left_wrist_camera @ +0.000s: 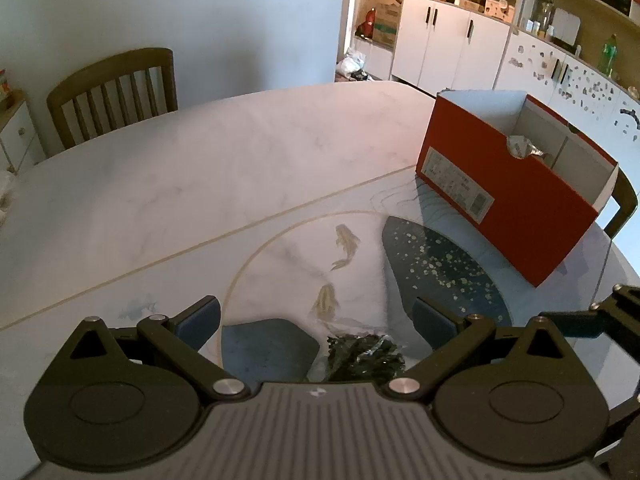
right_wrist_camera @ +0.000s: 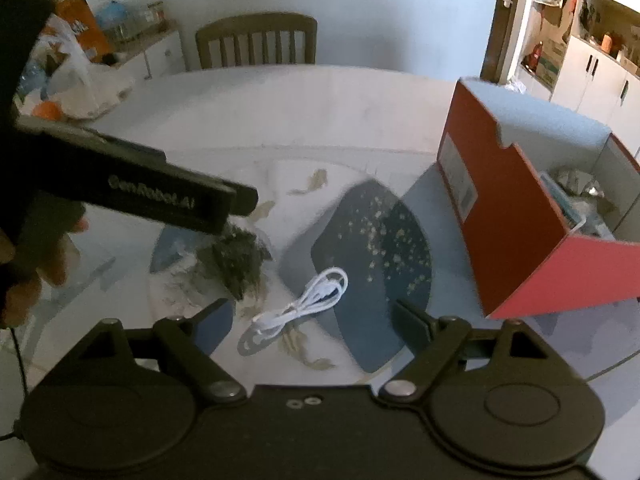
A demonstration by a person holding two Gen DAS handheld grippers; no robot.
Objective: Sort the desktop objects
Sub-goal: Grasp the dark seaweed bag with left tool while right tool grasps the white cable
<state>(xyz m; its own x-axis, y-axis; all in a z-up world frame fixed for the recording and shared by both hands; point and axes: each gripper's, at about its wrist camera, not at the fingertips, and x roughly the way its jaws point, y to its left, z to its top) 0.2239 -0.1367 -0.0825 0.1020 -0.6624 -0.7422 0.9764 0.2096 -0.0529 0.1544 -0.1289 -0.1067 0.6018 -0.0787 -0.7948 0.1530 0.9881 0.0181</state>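
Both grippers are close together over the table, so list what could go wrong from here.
1. The left gripper hangs over the dark crinkly packet, close beside the right gripper; they might collide.
2. The coiled white cable could snag or uncoil when lifted toward the red box.

A: The dark green crumpled packet (left_wrist_camera: 362, 356) is half hidden behind the left gripper's body; its print is unreadable.

B: In the right wrist view the red box (right_wrist_camera: 532, 216) runs off-frame, its contents (right_wrist_camera: 576, 196) blurred.
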